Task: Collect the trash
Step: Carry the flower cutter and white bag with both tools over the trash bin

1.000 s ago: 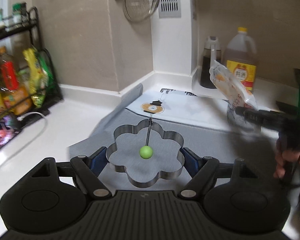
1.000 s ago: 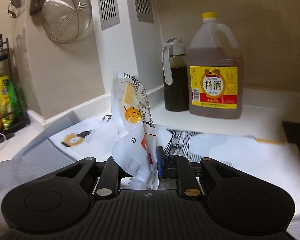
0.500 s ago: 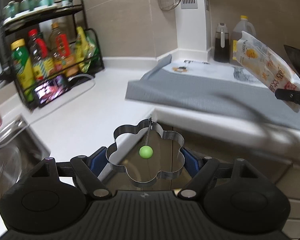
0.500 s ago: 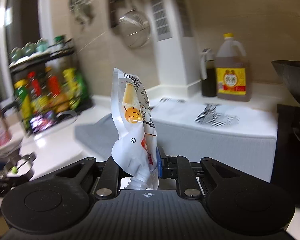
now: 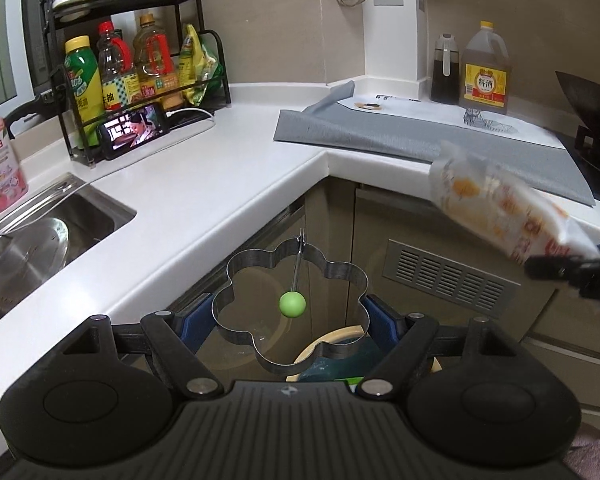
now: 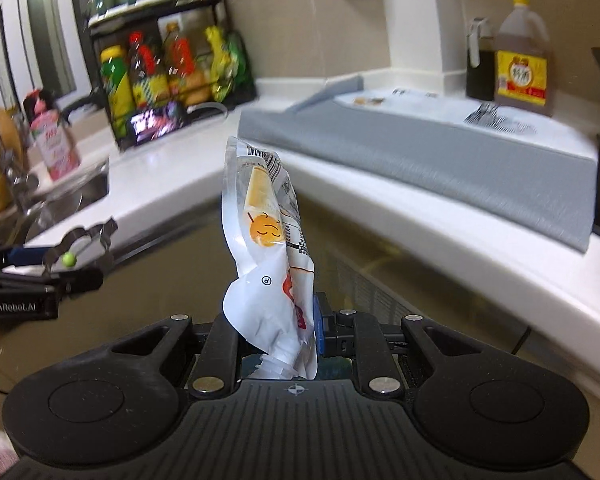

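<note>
1. R gripper point(image 6: 276, 332): jaws clamped tight on the bottom of a crumpled white plastic snack wrapper w/ orange face print point(image 6: 270, 256). Wrapper stands up out of the jaws; also seen blurred at right in the left wrist view point(image 5: 500, 208).
2. L gripper point(image 5: 292, 316): jaws spread wide but gripping a flower-shaped steel egg-ring mould w/ green knob handle point(image 5: 292, 304) by its two sides, blue pads pressed on the metal. Seen from the right wrist view too point(image 6: 80, 248).
3. Change vs a sec ago: both grippers were over the grey counter mat point(image 5: 420, 136), close to the dark sauce jug and yellow-label cooking wine bottle point(image 5: 485, 76). Now both have pulled back off the white L-shaped countertop point(image 5: 220, 184) and hang in front of the cabinet doors, pointing down. Grip on both items unchanged.
4. Below L jaws: round bin w/ cream rim point(image 5: 332, 340), partly hidden by the mould. Wasn't in view before.
5. Meaning: pick-up done, carry phase nearly over. Wrapper looks close to the bin but not over it yet; prob next is to shift R over the opening and release.
6. Mould isn't obvious trash; can't tell if it's going in.
</note>
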Demonstrator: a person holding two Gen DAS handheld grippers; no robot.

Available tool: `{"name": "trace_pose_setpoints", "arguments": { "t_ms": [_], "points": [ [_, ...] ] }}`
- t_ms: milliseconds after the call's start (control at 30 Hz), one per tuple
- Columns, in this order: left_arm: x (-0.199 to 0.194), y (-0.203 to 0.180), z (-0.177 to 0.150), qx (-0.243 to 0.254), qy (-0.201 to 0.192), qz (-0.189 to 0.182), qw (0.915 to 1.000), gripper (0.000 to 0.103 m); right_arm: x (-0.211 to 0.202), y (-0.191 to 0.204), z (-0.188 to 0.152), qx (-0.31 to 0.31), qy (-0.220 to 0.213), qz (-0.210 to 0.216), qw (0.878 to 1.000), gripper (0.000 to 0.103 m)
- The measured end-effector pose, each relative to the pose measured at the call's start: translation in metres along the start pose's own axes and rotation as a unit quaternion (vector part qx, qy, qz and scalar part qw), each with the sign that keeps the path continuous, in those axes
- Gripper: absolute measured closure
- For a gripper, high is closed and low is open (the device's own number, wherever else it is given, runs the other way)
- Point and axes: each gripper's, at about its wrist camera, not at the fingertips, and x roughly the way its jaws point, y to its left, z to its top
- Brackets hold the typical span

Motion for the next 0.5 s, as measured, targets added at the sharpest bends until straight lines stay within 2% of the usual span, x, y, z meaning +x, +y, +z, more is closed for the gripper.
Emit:
{"name": "trace_pose_setpoints", "arguments": {
  "t_ms": [500],
  "points": [
    [0.008,0.001,-0.003,-0.009,0.022,-0.017,0.9996,0.019,0.013,0.011,-0.006,-0.014,0.030,0.000,0.999,0.084]
  ]
}}
